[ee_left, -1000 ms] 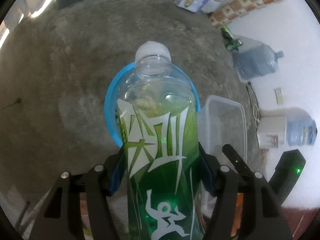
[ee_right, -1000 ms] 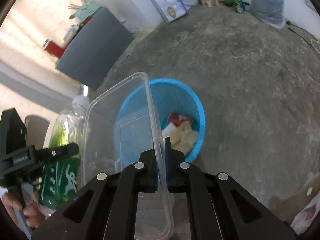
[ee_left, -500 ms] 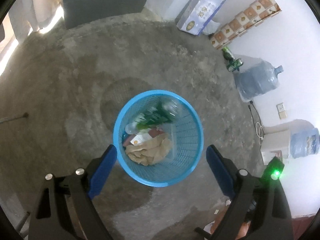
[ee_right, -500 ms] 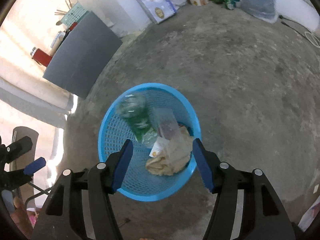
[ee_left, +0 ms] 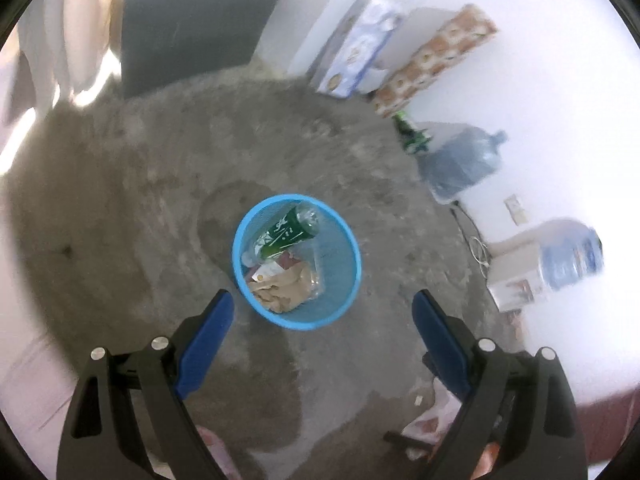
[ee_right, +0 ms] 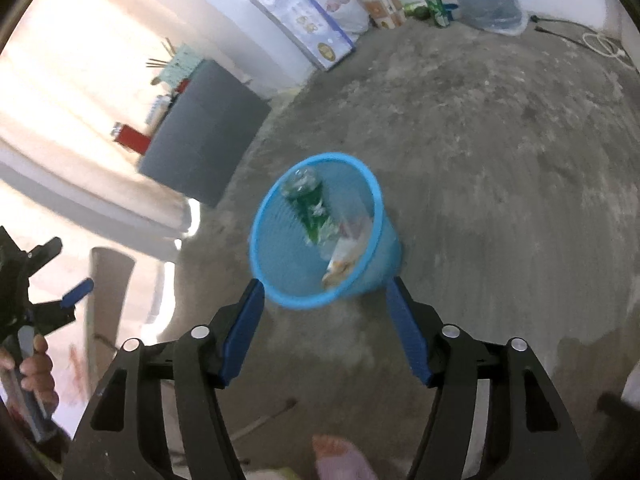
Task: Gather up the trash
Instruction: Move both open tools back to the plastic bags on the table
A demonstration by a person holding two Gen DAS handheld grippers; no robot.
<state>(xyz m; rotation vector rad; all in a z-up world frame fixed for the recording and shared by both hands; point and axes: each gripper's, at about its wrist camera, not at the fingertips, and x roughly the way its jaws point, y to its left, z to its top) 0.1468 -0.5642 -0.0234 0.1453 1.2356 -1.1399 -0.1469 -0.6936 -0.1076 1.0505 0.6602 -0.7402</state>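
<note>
Floor (ee_left: 120, 200): bare grey concrete, mottled.
Basket (ee_left: 352, 280): round blue plastic mesh bin standing on the floor, at 12 o'clock from both grippers.
Bottle (ee_left: 286, 234): green-labelled clear plastic bottle lying tilted inside the basket, above crumpled tan paper (ee_left: 284, 288).
Left gripper (ee_left: 322, 320): jaws spread wide, nothing between them.
Right gripper (ee_right: 324, 304): jaws have just been opening, nothing between them.

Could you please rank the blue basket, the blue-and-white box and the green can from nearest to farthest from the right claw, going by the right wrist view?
From the right claw:
1. Blue basket, on the floor just beyond the open fingertips.
2. Blue-and-white box, leaning on the far wall, upper middle.
3. Green can, by the far wall, upper right.
</note>
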